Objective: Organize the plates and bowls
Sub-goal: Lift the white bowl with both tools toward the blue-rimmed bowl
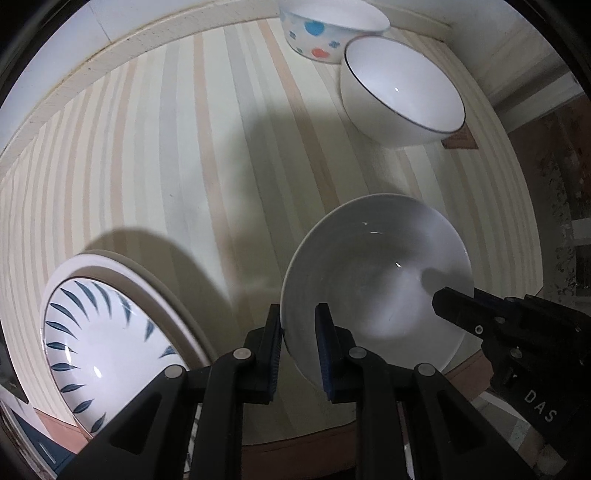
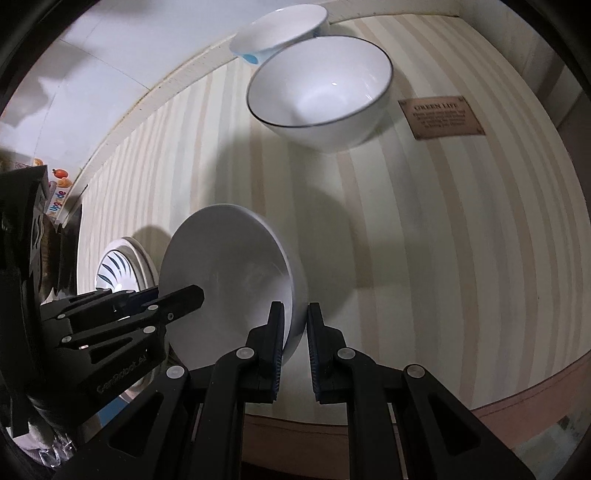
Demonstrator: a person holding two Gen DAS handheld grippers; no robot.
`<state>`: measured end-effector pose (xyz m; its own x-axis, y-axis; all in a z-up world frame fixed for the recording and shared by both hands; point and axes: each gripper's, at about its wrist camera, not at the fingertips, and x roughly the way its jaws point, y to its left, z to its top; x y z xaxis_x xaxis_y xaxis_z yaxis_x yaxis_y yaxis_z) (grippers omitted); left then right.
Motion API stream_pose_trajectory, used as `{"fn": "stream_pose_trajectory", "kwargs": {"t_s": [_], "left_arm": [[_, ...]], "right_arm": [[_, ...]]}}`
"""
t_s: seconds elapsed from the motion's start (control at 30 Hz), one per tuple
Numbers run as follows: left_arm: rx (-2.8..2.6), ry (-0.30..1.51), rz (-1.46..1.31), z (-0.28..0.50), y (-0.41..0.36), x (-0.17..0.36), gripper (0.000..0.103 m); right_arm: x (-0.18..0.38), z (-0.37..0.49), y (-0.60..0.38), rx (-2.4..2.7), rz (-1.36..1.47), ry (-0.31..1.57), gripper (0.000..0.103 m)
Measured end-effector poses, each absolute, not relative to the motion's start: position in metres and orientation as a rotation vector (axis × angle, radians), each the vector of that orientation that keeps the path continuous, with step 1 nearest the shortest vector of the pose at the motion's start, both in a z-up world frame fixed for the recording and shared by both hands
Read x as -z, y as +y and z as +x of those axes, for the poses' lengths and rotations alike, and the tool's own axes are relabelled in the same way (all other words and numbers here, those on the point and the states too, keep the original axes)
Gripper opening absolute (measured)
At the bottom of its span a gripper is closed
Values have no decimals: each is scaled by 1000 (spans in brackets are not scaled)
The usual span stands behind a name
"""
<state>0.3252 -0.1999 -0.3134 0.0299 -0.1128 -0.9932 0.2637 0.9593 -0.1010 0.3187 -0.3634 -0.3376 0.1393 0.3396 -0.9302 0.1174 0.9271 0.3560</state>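
Observation:
A plain white bowl (image 1: 376, 273) is held above the striped tablecloth by both grippers. My left gripper (image 1: 299, 347) is shut on its left rim; it also shows in the right wrist view (image 2: 177, 299). My right gripper (image 2: 295, 343) is shut on the right rim of the same bowl (image 2: 229, 273) and shows in the left wrist view (image 1: 454, 306). A white bowl with a dark rim (image 1: 402, 96) (image 2: 321, 92) stands further back. A bowl with blue and red spots (image 1: 325, 29) (image 2: 277, 29) stands behind it. A plate with a blue leaf pattern (image 1: 107, 343) (image 2: 118, 266) sits on a larger white plate at the left.
The striped tablecloth (image 1: 184, 166) (image 2: 443, 240) covers the table up to a pale wall edge at the back. A brown label (image 2: 441, 118) lies on the cloth at the right. Boxes and packets (image 2: 40, 192) stand at the far left. The table's front edge (image 2: 517, 402) runs close below the grippers.

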Motion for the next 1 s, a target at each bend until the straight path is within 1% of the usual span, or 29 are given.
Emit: {"fn": "stream_pose_trajectory", "kwargs": {"t_s": [0.4, 0.53, 0.73, 0.77, 0.8, 0.83, 0.87, 0.93, 1.0], "left_arm": [[280, 1501, 180, 324, -224, 321, 16], [270, 1510, 155, 326, -225, 316, 16], [246, 1420, 94, 343, -210, 271, 17], [247, 1407, 78, 350, -211, 265, 19], [252, 1392, 58, 361, -213, 259, 24], [254, 1385, 45, 369, -214, 257, 26], [251, 1378, 30, 379, -216, 255, 27], [254, 1373, 11, 402, -225, 255, 27], [259, 1384, -3, 427, -230, 259, 27]], "right_arm": [[350, 311, -377, -174, 402, 1452, 14], [350, 312, -383, -191, 446, 1469, 14], [322, 315, -414, -172, 500, 1409, 16], [317, 317, -421, -165, 508, 1393, 21], [309, 323, -432, -152, 522, 1370, 26], [305, 327, -438, -144, 531, 1355, 37], [302, 333, -445, -136, 540, 1340, 45], [296, 350, -459, -118, 556, 1306, 49], [294, 369, -472, -94, 566, 1282, 49]]}}
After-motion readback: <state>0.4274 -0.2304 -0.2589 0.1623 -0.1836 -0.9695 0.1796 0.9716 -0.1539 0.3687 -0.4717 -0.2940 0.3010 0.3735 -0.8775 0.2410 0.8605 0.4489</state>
